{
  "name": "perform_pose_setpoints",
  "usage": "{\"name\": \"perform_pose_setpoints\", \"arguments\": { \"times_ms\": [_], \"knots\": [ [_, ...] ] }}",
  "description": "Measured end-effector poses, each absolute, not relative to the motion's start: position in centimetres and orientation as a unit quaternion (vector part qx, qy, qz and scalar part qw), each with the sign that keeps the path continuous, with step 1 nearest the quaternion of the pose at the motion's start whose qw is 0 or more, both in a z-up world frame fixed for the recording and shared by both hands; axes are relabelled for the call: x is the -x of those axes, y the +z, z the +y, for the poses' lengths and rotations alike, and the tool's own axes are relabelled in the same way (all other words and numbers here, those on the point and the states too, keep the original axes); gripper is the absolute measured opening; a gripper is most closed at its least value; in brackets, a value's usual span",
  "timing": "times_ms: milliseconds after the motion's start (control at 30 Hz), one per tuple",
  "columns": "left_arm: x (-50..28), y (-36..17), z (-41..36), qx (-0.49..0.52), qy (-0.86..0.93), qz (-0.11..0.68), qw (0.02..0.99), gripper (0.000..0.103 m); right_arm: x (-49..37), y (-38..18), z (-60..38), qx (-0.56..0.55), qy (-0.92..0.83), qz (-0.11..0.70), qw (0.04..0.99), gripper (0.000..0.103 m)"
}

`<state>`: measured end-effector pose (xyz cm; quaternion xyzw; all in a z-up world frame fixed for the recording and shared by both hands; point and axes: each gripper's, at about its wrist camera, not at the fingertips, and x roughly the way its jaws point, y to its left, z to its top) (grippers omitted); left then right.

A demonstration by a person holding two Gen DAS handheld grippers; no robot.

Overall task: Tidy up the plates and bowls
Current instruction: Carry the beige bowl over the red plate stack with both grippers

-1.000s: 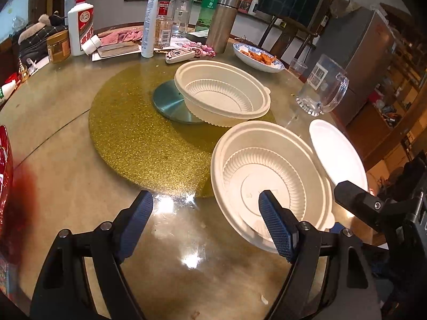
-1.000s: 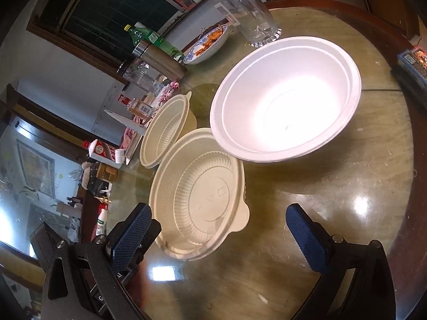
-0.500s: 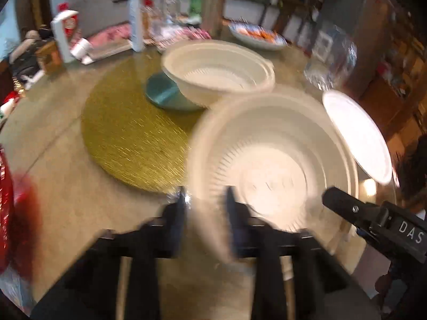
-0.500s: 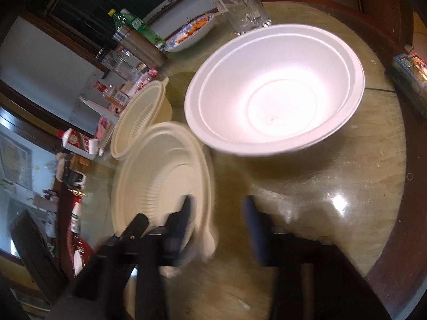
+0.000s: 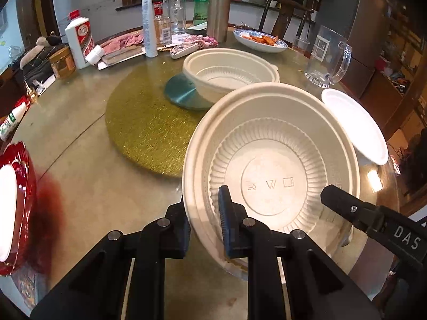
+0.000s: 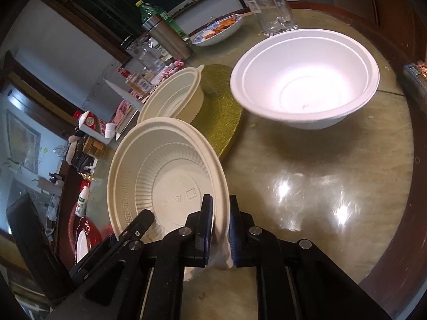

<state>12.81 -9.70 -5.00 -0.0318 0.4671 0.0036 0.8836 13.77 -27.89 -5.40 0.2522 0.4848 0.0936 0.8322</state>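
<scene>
A cream ribbed plastic bowl (image 5: 272,165) is tilted off the table, held by both grippers. My left gripper (image 5: 205,221) is shut on its near left rim. My right gripper (image 6: 220,226) is shut on its near right rim; the bowl (image 6: 165,176) fills the lower left of the right wrist view. A second cream bowl (image 5: 229,72) (image 6: 173,93) sits on the gold turntable mat (image 5: 144,125). A white foam bowl (image 6: 307,90) (image 5: 355,128) stands on the table to the right.
A glass mug (image 5: 328,56), a blue-rimmed dish of food (image 5: 260,41), a steel flask (image 5: 218,13), bottles and clutter line the far side. A red plate (image 5: 16,186) lies at the left edge. The table edge (image 6: 405,213) curves close on the right.
Both grippers have closed on the near cream bowl's rim, one on each side, and raised it to a tilt. It lay flat on the table before.
</scene>
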Motion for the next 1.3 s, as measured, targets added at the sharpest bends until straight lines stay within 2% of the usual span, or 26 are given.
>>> {"name": "perform_pose_setpoints", "arguments": {
  "times_ms": [600, 1300],
  "knots": [
    [-9.8, -5.2, -7.4, 0.052, 0.003, 0.472, 0.88, 0.017, -11.0, -4.9, -25.7, -0.237, 0.113, 0.486, 0.833, 0.01],
    [-5.9, -4.9, -1.1, 0.097, 0.036, 0.457, 0.884, 0.017, -9.3, -3.8, -19.0, -0.187, 0.16, 0.485, 0.839, 0.01]
  ]
}}
